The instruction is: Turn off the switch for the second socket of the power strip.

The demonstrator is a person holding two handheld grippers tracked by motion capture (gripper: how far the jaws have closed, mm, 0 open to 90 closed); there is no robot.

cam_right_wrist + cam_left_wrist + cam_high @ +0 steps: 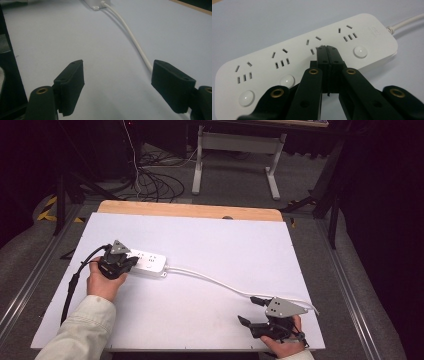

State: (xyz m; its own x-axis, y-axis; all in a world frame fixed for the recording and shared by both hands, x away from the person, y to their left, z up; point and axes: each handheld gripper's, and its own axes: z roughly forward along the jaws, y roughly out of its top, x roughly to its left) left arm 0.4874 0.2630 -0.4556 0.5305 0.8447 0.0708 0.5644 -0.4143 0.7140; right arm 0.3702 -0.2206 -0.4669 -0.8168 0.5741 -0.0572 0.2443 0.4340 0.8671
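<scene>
The power strip (pixel 148 262) lay on the left part of the white tabletop (pixel 220 245), its white cord (pixel 215 281) running off toward the right. The left tool (pixel 327 48) was pressed closed, its tips resting on the strip's top among the sockets. The right tool (pixel 117 82) stood wide, empty, low over the tabletop beside the cord.

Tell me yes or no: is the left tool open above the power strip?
No. The left tool has its jaws pressed together, tips at the white power strip.
</scene>
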